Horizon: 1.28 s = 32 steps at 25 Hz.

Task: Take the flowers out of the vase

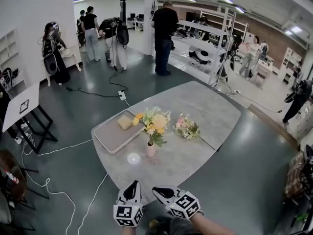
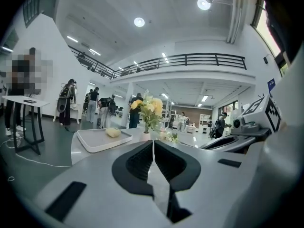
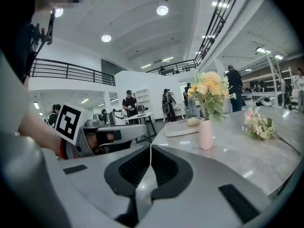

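A small pink vase [image 1: 150, 150] stands upright near the middle of the grey table [image 1: 210, 106] and holds yellow and white flowers [image 1: 155, 121]. A second bunch of pink and white flowers [image 1: 187, 128] lies flat on the table to its right. My left gripper [image 1: 133, 186] and right gripper [image 1: 158, 191] hover side by side at the table's near edge, short of the vase. Both are shut with nothing between the jaws. The vase [image 2: 146, 136] appears straight ahead in the left gripper view, and the vase [image 3: 205, 133] is to the right in the right gripper view.
A shallow grey tray [image 1: 110, 137] with a yellow lump [image 1: 124, 122] in it lies left of the vase. Several people stand on the floor beyond the table, near white shelving [image 1: 210, 43]. Cables run across the floor at the left, beside a small white table [image 1: 22, 106].
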Each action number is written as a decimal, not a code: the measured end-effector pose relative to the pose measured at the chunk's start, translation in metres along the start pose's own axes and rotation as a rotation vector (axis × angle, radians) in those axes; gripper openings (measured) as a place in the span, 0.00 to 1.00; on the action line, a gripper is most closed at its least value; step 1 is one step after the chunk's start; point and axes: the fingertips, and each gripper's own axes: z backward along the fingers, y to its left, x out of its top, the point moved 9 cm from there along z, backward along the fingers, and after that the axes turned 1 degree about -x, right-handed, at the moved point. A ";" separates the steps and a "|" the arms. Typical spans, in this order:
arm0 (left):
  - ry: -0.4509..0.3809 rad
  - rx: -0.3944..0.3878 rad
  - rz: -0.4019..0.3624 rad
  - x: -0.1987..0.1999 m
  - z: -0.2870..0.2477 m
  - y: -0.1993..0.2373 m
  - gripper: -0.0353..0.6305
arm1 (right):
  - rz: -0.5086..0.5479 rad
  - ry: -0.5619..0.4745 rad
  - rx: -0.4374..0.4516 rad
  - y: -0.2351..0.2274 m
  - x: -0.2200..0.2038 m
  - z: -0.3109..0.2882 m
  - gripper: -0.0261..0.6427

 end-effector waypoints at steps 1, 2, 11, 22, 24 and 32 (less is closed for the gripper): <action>0.002 -0.009 -0.004 -0.001 -0.003 0.000 0.09 | -0.005 -0.002 -0.008 -0.002 0.000 0.000 0.07; 0.005 -0.018 -0.008 -0.001 -0.006 -0.001 0.09 | -0.010 -0.005 -0.015 -0.003 0.000 0.001 0.07; 0.050 -0.082 -0.033 -0.007 -0.029 -0.008 0.09 | -0.034 -0.033 -0.049 -0.021 -0.001 0.000 0.07; 0.055 -0.076 -0.036 -0.002 -0.057 -0.004 0.09 | -0.037 -0.034 -0.029 -0.045 0.011 -0.011 0.07; 0.051 -0.073 -0.039 -0.002 -0.063 -0.003 0.09 | -0.037 -0.040 -0.029 -0.051 0.012 -0.013 0.07; 0.035 -0.059 -0.038 -0.002 -0.082 0.002 0.09 | -0.058 -0.071 -0.073 -0.080 0.022 -0.018 0.07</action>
